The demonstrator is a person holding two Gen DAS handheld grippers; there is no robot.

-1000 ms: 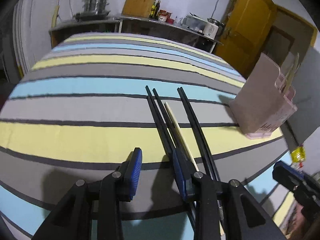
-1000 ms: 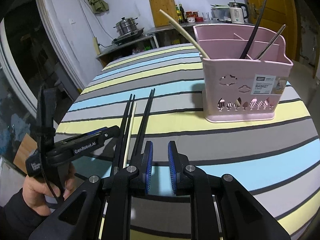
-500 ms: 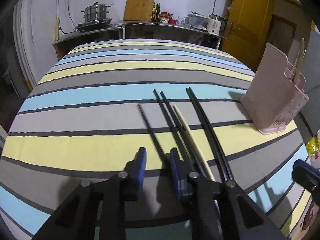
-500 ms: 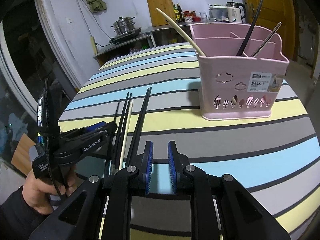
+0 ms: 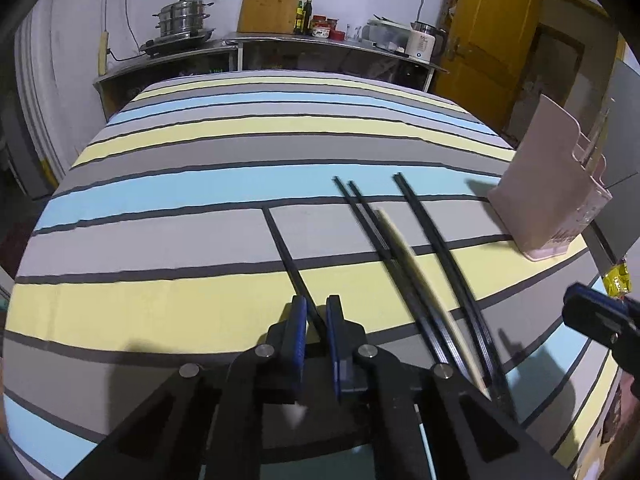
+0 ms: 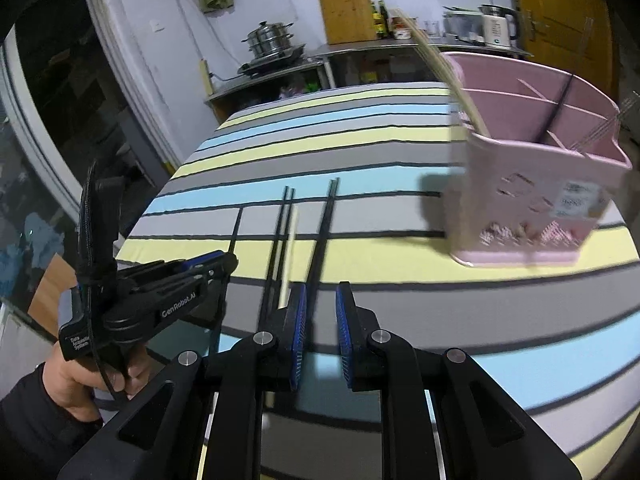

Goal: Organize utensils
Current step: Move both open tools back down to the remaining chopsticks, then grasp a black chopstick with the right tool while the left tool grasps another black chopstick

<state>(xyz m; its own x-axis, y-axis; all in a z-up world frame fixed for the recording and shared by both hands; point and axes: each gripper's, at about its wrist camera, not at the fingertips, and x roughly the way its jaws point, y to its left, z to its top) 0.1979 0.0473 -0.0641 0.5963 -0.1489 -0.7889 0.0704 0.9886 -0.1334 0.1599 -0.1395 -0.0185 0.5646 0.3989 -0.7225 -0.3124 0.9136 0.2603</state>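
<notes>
Left wrist view shows the left gripper (image 5: 316, 320) with its jaws just closed in on one black chopstick (image 5: 286, 248), which sits between the blue pads on the striped cloth (image 5: 160, 200). More black chopsticks (image 5: 432, 248) and a pale one (image 5: 404, 248) lie just to the side. The pink basket (image 6: 536, 200) stands well apart, with some utensils in it. The right gripper (image 6: 320, 316) hangs above the cloth, jaws a little apart and holding nothing.
</notes>
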